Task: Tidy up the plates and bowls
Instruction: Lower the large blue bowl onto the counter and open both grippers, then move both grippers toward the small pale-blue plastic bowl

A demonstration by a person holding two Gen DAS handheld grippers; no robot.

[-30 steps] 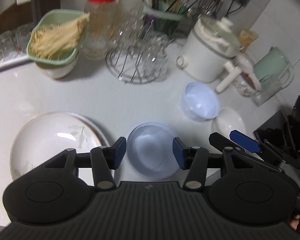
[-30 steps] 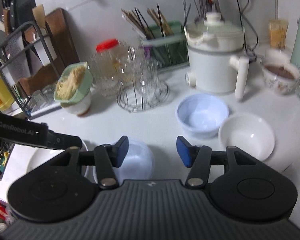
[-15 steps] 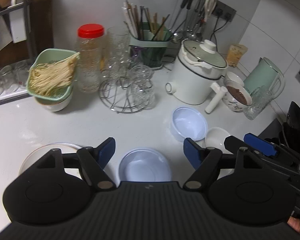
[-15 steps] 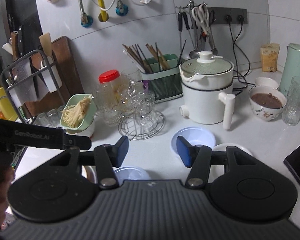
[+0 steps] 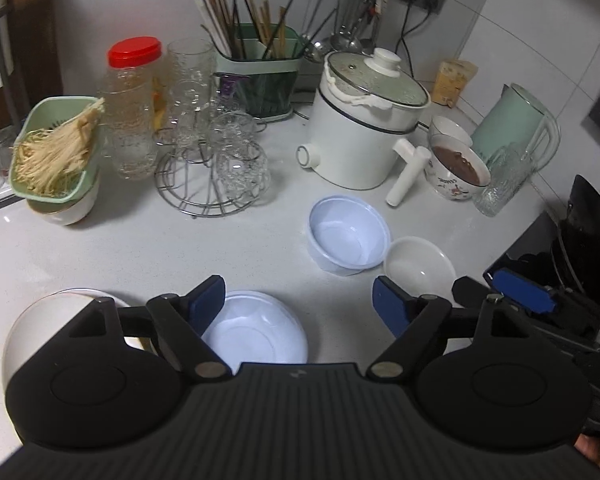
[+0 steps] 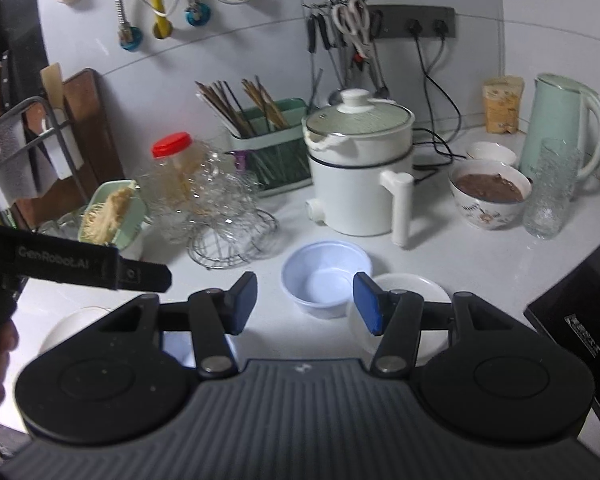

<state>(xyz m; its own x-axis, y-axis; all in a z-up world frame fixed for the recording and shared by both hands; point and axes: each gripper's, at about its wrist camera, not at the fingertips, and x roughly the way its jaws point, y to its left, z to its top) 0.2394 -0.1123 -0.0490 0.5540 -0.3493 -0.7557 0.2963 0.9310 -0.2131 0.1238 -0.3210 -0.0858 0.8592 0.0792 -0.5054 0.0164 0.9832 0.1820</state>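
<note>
My left gripper (image 5: pixel 298 304) hangs over the white counter (image 5: pixel 140 248) and its jaws are opening wide, with nothing pressed between the pads. Just below the jaws, nearer to the left pad, lies a pale blue dish (image 5: pixel 256 336) flat on the counter. Outside the left jaw I see the rim of a white plate (image 5: pixel 66 300), partly hidden by the gripper body. Ahead of the right jaw stands a blue bowl (image 5: pixel 348 238), and a white bowl (image 5: pixel 418 266) touches it on the right side.

My right gripper (image 6: pixel 305 302) holds its jaws at a middle width and grips nothing. Between its jaws, a little further ahead, I see the blue bowl (image 6: pixel 326 276). The white bowl (image 6: pixel 416 292) sits behind the right pad. Beyond both bowls stands a white cooker (image 6: pixel 360 176), well apart from the jaws.
</note>
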